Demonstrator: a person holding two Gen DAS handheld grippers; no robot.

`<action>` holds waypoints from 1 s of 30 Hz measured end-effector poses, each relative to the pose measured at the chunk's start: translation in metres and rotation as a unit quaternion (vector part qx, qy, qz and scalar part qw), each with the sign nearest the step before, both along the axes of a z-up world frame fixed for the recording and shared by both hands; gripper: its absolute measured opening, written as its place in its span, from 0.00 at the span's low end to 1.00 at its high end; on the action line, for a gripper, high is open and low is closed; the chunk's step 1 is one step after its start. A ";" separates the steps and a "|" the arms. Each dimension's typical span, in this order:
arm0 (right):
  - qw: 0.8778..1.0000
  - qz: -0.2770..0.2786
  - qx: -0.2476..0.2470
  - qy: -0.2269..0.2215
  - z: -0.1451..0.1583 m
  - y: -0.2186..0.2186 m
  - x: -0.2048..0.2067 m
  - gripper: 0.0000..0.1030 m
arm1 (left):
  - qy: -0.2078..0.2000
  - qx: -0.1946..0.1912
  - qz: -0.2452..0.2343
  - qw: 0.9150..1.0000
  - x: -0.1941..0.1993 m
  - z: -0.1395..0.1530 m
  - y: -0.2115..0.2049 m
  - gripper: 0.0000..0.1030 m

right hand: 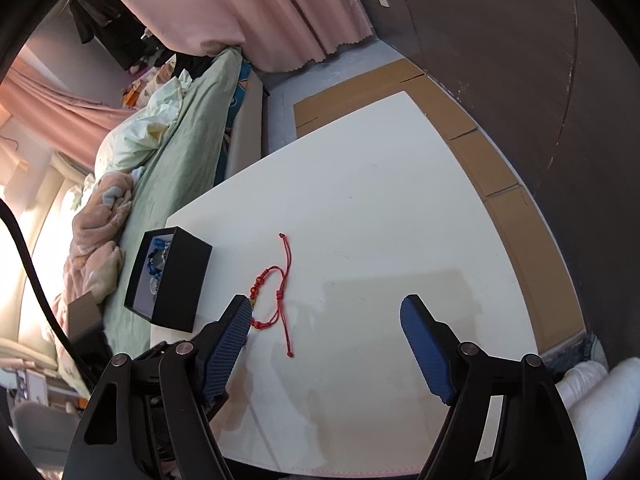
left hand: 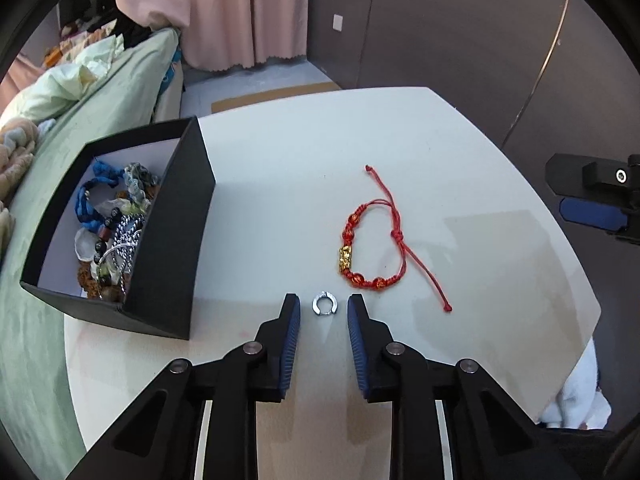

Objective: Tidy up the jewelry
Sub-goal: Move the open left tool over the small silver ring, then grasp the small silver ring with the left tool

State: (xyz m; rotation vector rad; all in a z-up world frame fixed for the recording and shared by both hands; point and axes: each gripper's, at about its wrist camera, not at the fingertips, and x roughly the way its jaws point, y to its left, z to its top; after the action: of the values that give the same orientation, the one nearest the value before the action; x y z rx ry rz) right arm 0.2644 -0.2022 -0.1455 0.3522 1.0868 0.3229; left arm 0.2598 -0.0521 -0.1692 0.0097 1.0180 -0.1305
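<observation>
— Left gripper [left hand: 324, 305]: fingers [left hand: 291, 322] narrowed, not pressed together; small silver ring [left hand: 324, 303] flat on the table [left hand: 460, 152] between the tips, gaps on both sides, untouched.
— Beyond the tips?
— Red cord bracelet [left hand: 374, 240] with gold charm, just ahead and right of the right finger, loose on the table. Black box [left hand: 168, 236] well off to the left, open, holding tangled beads and cords [left hand: 112, 224].
— Right gripper [right hand: 326, 308]?
— Spread wide, nothing between the fingers [right hand: 230, 340]. Bracelet [right hand: 274, 296] beside the left fingertip, partly hidden behind it; contact impossible to tell. Box [right hand: 180, 280] further left, beside the green-sheeted bed [right hand: 180, 136].
</observation>
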 end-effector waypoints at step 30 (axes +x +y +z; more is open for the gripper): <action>0.999 0.023 0.002 0.024 -0.017 0.045 0.011 0.58 | -0.068 -0.068 0.038 0.995 -0.012 0.066 0.048 0.12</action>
State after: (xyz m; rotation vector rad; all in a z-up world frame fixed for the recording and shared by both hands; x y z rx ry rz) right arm 0.2753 -0.1570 -0.1630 0.3401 1.1424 0.3589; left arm 0.2473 -0.0036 -0.1029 -0.1433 0.8712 -0.1279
